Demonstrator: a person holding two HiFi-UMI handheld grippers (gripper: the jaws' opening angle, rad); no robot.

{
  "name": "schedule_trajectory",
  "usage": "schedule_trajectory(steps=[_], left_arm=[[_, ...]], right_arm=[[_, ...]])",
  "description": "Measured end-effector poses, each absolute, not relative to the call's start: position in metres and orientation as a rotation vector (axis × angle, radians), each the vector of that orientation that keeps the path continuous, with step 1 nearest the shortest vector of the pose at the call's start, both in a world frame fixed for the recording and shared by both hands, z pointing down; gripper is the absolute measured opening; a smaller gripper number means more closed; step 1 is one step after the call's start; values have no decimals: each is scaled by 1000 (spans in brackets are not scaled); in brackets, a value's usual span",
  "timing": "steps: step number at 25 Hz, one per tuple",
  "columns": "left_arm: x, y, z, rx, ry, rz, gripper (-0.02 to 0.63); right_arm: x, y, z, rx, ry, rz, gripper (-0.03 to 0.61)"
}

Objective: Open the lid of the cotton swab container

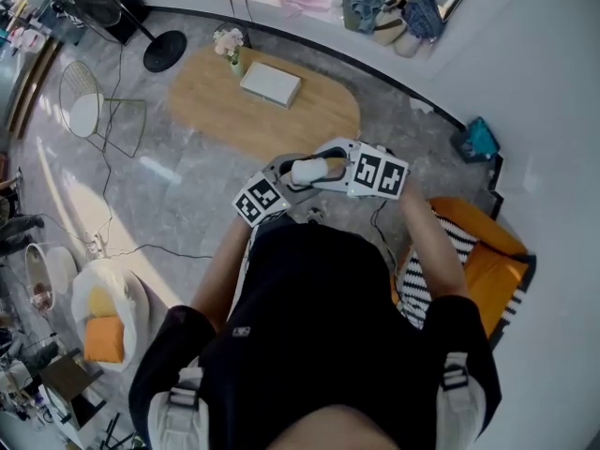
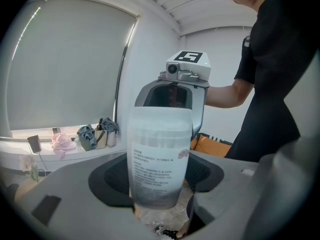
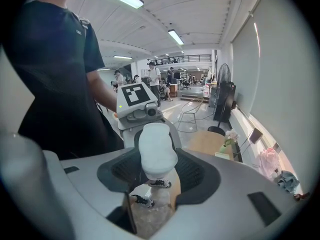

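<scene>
My right gripper (image 3: 159, 171) clamps the cotton swab container (image 2: 160, 149), I judge to steady it. My left gripper (image 2: 159, 179) stands released around its other end, the lid apparently not yet off.

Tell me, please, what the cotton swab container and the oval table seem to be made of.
Cotton swab container: likely frosted translucent plastic, its cloudy wall lets light through. Oval table: probably wood or wood-look laminate, matte, pale tan top.

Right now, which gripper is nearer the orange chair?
Right. The right gripper is up-left of the orange chair in the head view; the left gripper lies farther left, beyond the container.
</scene>
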State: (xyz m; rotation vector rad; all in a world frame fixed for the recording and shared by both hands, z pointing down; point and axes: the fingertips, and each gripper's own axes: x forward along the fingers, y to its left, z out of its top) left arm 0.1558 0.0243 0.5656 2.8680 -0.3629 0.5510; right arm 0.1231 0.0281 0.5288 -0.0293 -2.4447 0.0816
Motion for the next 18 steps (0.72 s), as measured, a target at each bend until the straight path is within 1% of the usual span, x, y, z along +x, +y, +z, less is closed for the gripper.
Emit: schedule_trajectory(steps=[9, 12, 13, 16, 18], left_arm=[[163, 38, 549, 2883, -361, 435, 272], [159, 41, 549, 2885, -354, 441, 264], [159, 42, 551, 2888, -350, 452, 256], [159, 45, 553, 2893, -345, 458, 202], [159, 47, 553, 2892, -343, 453, 195]], right_arm=[[117, 41, 520, -49, -2523, 123, 209], [113, 45, 516, -65, -2546, 137, 209], [112, 45, 516, -71, -2548, 138, 209], [113, 48, 517, -79, -2546, 136, 209], [113, 49, 517, -80, -2545, 134, 209]])
